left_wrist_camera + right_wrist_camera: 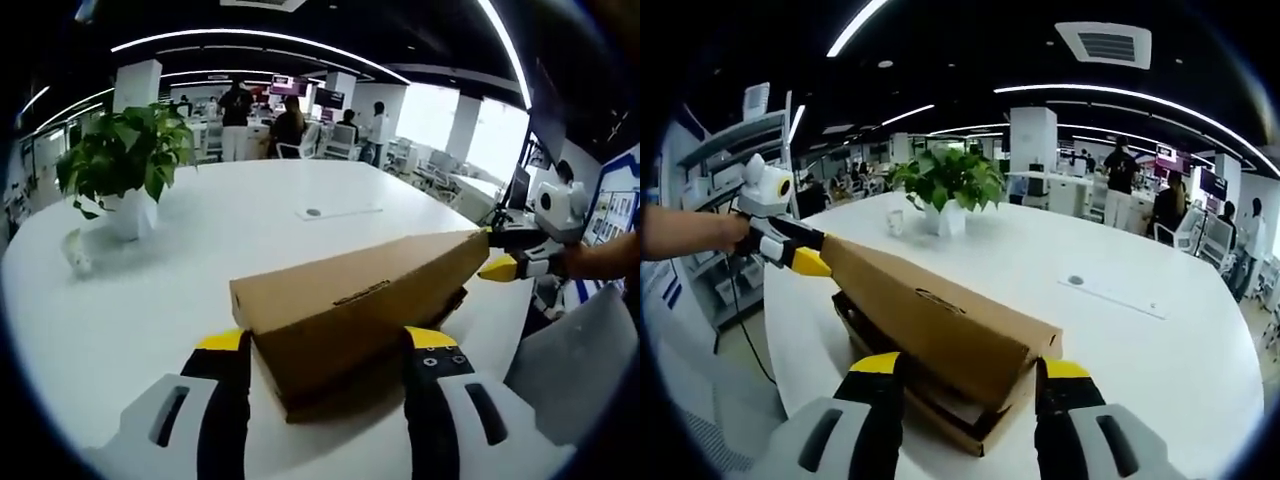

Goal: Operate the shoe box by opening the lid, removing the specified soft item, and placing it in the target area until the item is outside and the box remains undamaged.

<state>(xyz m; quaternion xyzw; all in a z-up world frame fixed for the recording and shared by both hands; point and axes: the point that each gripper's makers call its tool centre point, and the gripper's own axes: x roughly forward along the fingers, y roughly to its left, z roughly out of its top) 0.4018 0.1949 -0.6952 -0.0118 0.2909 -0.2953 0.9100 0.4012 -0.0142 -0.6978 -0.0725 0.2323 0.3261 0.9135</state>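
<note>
A brown cardboard shoe box lies on the white table (150,290), its lid (350,295) raised and tilted above the base (330,395). At the near end, my left gripper (330,345) has its jaws pressed against the two sides of the lid. My right gripper (512,262) holds the far end, a person's hand behind it. In the right gripper view the lid (930,320) hangs above the base (960,415). There my right gripper (970,365) clamps the near end and my left gripper (800,255) holds the far end. The inside of the box is hidden.
A potted green plant (125,165) in a white pot stands at the table's far left, with a small white object (75,250) beside it. A flat cable plate (335,212) is set in the tabletop. People (237,120) and office chairs are beyond the table.
</note>
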